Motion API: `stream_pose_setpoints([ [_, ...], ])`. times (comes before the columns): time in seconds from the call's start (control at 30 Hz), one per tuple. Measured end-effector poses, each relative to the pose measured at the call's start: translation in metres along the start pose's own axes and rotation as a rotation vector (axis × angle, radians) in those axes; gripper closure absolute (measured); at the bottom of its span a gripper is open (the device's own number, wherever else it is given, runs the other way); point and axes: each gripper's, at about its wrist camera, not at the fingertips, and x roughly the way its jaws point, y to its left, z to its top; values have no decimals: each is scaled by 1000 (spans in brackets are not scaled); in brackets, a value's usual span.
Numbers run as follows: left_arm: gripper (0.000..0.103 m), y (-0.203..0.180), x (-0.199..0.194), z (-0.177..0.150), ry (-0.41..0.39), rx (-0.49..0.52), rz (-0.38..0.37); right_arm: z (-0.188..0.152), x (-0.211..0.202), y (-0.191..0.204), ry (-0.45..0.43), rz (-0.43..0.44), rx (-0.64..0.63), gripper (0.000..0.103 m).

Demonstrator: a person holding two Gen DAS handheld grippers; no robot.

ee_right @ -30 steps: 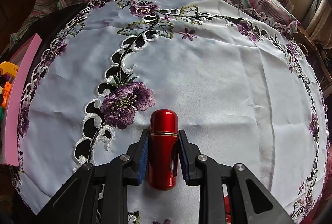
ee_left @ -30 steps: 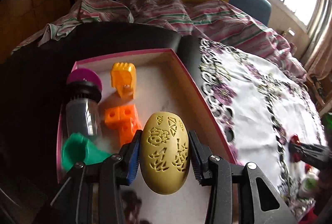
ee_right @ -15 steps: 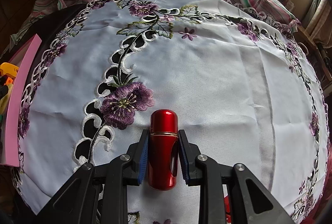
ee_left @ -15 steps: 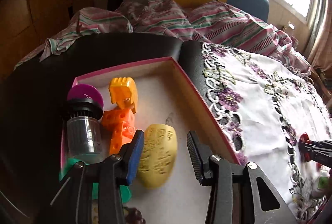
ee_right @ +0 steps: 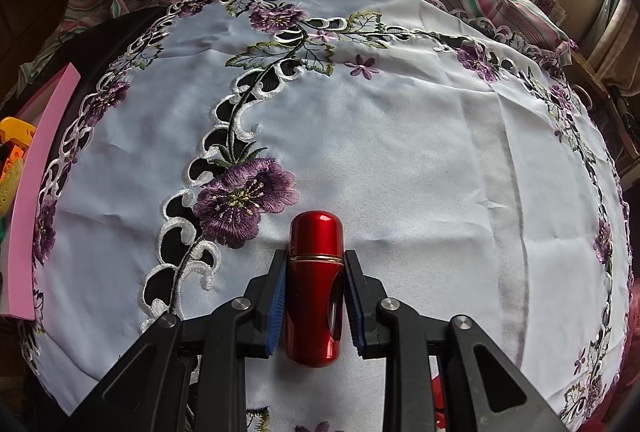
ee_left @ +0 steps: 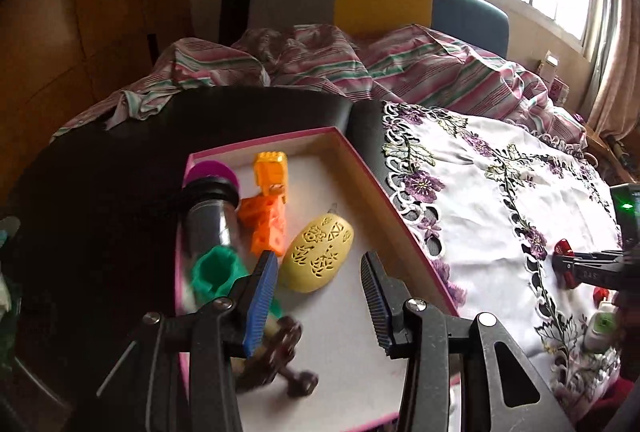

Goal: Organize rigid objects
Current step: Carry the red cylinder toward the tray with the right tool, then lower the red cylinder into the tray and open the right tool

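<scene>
in the left wrist view, at the far left of the pink box (ee_left: 362, 168), a clear jar with a purple lid (ee_left: 210, 210) lies along the wall, with a green piece (ee_left: 216, 272) at its near end and orange blocks (ee_left: 268, 216) just beside it. next comes the yellow egg-shaped piece (ee_left: 318, 252), resting on the white floor of the box, free of both pads. the left gripper (ee_left: 318, 286) hangs above it with its jaws parted and nothing between them, so this placing looks done; the good move now is to lift straight clear, since the left pad sits close to the green piece and a dark, blurred object (ee_left: 280, 356) lies just under the jaws, where a sideways sweep could knock either. further right, across the box wall and a strip of dark table, lies the embroidered white cloth (ee_right: 400, 152). there the right gripper (ee_right: 315, 294) is clamped on the red capsule (ee_right: 316, 272), pads pressing its lower body below the gold band, the rounded cap poking forward over the cloth. judging by the task, this capsule goes into the box next. to do that well, keep the squeeze firm because the shiny shell may slip, carry it high enough to pass the pink rim, and set it down in the bare white patch at the right of the egg, rather than on top of the crowded left side.
</scene>
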Motion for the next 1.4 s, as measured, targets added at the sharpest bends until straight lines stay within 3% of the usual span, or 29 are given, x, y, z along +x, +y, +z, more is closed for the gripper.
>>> stream_pose_setpoints([
  [0.47,59,36,-31,-15,-25,-67,68,-2,-4,3,-20,-20,-1,77],
  [0.67,59,53,-33,-21,-12,-93,86,2,-21,14,-71,7,5,77],
  [0.83,59,62,-34,-24,-9,-111,97,8,-51,50,-132,124,-20,77],
  [1.13,59,71,-38,-27,-12,-133,102,8,-95,159,-196,368,-174,77],
  [1.4,59,77,-39,-32,-9,-145,109,2,-92,217,-160,446,-250,77],
])
